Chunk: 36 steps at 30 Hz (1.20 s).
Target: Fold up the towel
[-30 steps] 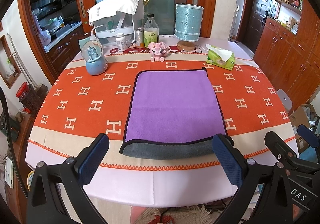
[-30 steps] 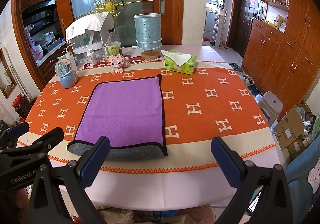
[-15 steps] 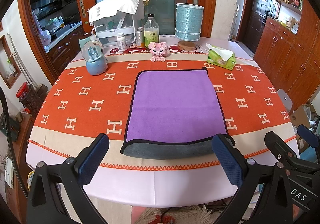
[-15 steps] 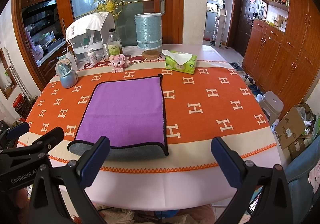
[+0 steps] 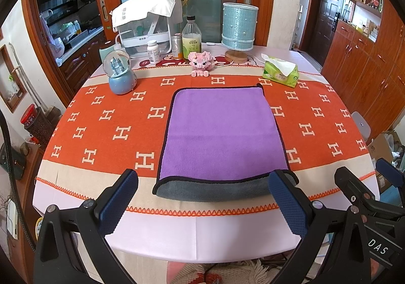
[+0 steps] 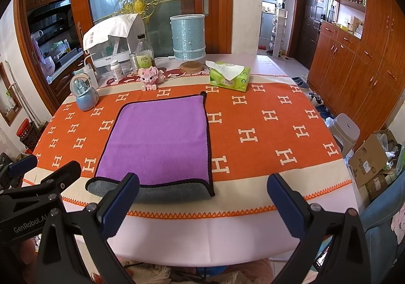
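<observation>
A purple towel [image 5: 220,132] with a black hem lies flat on the orange patterned tablecloth [image 5: 101,122], its grey underside showing along the near edge. It also shows in the right wrist view [image 6: 159,139]. My left gripper [image 5: 202,200] is open and empty, hovering just short of the towel's near edge. My right gripper [image 6: 202,205] is open and empty, near the towel's near right corner. Each gripper shows at the edge of the other's view.
At the table's far side stand a snow globe [image 5: 120,75], a pink brick pig [image 5: 201,62], bottles [image 5: 191,37], a blue lamp [image 5: 239,28], a covered white rack [image 5: 146,23] and a green tissue pack [image 5: 279,72]. A grey stool [image 6: 345,132] and cardboard boxes [image 6: 372,160] stand at the right.
Both grippers have barely shifted; the towel lies as before.
</observation>
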Motion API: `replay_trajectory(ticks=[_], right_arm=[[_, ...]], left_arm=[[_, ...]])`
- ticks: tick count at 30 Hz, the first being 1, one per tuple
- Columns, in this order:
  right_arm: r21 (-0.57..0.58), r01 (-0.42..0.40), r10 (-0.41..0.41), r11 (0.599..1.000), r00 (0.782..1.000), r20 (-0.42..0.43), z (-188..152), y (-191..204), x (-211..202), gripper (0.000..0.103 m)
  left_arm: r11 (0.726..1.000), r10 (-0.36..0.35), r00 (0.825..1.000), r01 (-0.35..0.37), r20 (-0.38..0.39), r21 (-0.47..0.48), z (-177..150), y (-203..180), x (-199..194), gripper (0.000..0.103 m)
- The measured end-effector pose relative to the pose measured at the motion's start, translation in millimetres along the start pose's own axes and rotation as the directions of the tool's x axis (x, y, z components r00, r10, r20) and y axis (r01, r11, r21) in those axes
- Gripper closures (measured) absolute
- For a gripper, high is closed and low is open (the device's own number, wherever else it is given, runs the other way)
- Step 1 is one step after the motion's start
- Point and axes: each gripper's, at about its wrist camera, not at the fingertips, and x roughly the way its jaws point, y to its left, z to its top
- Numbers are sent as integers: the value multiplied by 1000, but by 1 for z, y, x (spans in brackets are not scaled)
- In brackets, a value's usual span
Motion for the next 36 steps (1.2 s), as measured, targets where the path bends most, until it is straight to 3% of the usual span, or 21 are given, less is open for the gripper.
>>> replay_trajectory(ticks=[36], right_arm=[[5,-8,8,1000,1000,-25,-2,10,15,2]], left_arm=[[1000,2,1000,-2,-10,1,1,1,6,1]])
